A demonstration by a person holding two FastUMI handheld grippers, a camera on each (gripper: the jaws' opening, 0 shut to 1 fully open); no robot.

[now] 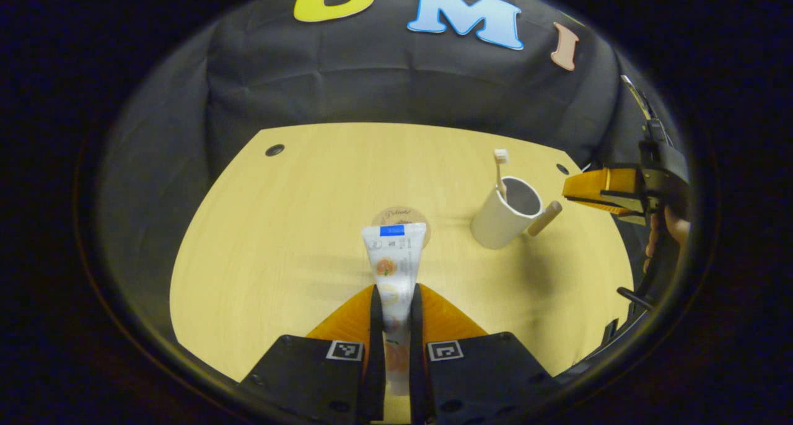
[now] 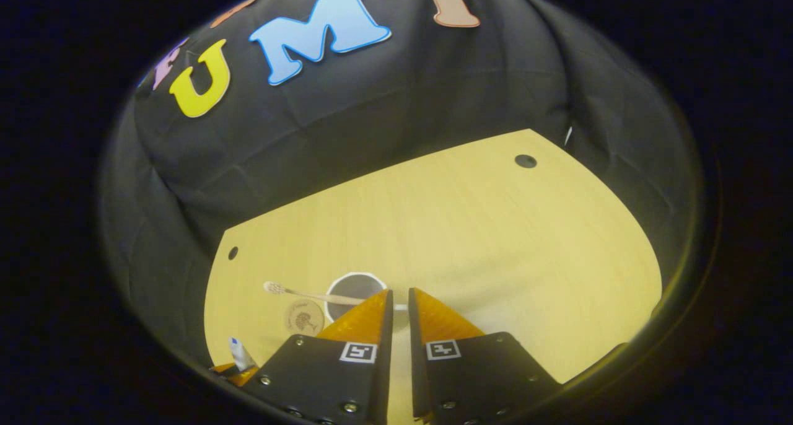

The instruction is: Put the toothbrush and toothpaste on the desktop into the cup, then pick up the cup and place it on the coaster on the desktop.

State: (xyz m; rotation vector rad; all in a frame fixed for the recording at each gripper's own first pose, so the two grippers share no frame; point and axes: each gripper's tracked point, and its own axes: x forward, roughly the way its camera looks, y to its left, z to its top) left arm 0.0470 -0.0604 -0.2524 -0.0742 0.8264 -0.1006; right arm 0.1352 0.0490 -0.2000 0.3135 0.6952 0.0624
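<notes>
Left gripper (image 1: pixel 396 301) clamps the toothpaste (image 1: pixel 394 261) btwn both fingers, tube standing up out of the jaws w/ its flat crimped end on top, lifted above the table (image 1: pixel 279 258). Coaster (image 1: pixel 401 215) lies flat on the table just behind the tube, partly hidden by it. Cup (image 1: pixel 505 217) stands right of the coaster, apart from it, handle pointing right; toothbrush (image 1: pixel 500 174) already in it, leaning on the rim w/ bristle head up and out.

Right gripper (image 1: pixel 598 191) seen in left gripper view hangs just right of the cup handle, close but not touching; a hand (image 1: pixel 666 233) holds it from behind. In right gripper view the right gripper (image 2: pixel 399 301) has jaws narrow, slim gap, nothing btwn them; cup (image 2: pixel 355 289) sits just beyond the left fingertip, toothbrush (image 2: pixel 306 295) sticking out leftward, coaster (image 2: pixel 304 316) beside it, toothpaste (image 2: pixel 238 354) low at the frame edge.

Room: wide bare table left of the coaster and in front of the cup; far edge w/ two cable holes (image 1: pixel 274 150) well back. Cup is nearer the table's right edge, tighter there w/ the right gripper alongside.
</notes>
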